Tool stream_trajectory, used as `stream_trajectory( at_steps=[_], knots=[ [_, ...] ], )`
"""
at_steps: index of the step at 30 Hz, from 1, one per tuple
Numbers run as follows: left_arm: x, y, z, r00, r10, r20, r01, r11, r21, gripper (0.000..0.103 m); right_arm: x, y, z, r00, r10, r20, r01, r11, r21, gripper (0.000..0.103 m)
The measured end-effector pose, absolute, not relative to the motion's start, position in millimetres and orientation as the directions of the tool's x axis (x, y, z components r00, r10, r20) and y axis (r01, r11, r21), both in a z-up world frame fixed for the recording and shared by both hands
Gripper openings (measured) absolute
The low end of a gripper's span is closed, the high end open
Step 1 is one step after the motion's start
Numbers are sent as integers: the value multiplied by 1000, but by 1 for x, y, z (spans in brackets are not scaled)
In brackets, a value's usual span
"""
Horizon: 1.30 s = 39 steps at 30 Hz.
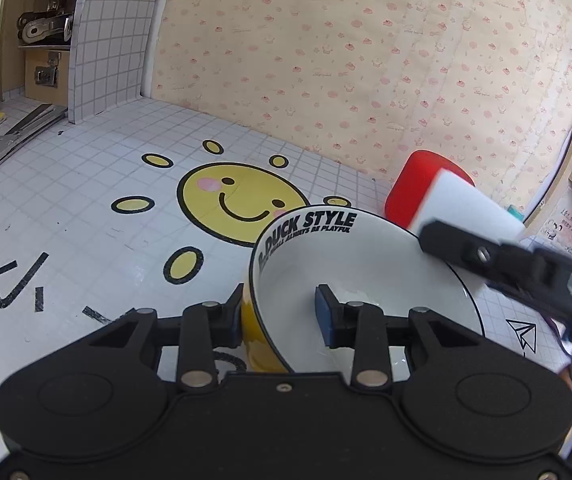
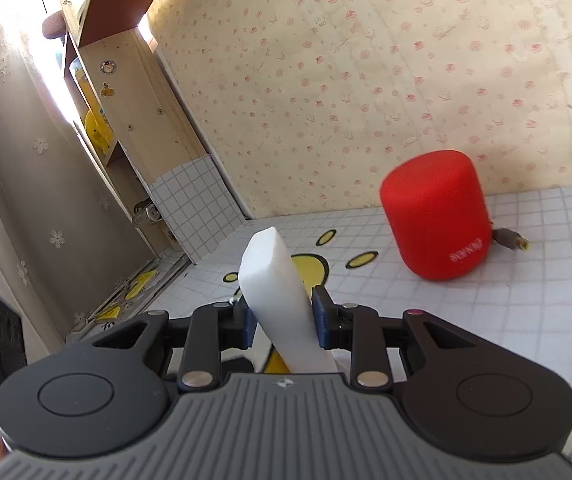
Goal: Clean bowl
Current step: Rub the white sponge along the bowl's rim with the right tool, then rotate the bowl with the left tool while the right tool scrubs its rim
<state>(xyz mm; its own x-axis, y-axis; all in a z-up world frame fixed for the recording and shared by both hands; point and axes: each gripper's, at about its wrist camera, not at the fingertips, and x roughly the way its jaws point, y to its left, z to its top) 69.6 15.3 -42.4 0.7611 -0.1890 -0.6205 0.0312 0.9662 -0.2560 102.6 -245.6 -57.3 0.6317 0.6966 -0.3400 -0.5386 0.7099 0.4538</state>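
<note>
While the left gripper (image 1: 282, 312) is straddling the tilted bowl (image 1: 365, 280) on the desk (image 1: 86, 208), fingers loose about its wall, the right gripper (image 2: 284, 316) is pinching the white sponge (image 2: 274, 292) and should be wiping firmly inside.

The table (image 1: 98, 216) lies open over the sun drawing toward its left edge. Near the back wall the red cylinder (image 2: 435, 216) blocks the right side, with a small plug (image 2: 511, 240) just behind it. The tilted bowl (image 1: 365, 280) fills the near middle.
</note>
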Motion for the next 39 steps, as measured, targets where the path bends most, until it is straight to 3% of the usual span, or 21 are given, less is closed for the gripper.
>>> stream_trajectory(
  at_steps=[5,9,11,17,20,24,39],
  knots=[
    [71,17,-41,759,-206,-618,71,969,-235,43,81,-248,-54,649,670,-361,-556,741,376,32],
    [76,32,-30,779,-212,-590,100,971,-216,61,77,-247,-51,654,661,-369,-557,750,357,32],
    [82,37,-26,780,-224,-584,122,970,-208,64,74,-251,-49,658,664,-354,-551,746,376,32],
    [94,27,-31,746,-254,-616,176,967,-185,64,64,-253,-50,646,672,-363,-545,738,398,32],
    [90,31,-40,740,-244,-627,109,963,-246,64,63,-252,-51,648,670,-362,-535,739,409,32],
    [79,28,-43,762,-200,-616,99,976,-195,64,60,-252,-49,661,658,-361,-522,749,408,32],
    [66,22,-39,730,-223,-646,129,973,-191,63,51,-255,-49,639,676,-367,-534,733,420,32]
  ],
)
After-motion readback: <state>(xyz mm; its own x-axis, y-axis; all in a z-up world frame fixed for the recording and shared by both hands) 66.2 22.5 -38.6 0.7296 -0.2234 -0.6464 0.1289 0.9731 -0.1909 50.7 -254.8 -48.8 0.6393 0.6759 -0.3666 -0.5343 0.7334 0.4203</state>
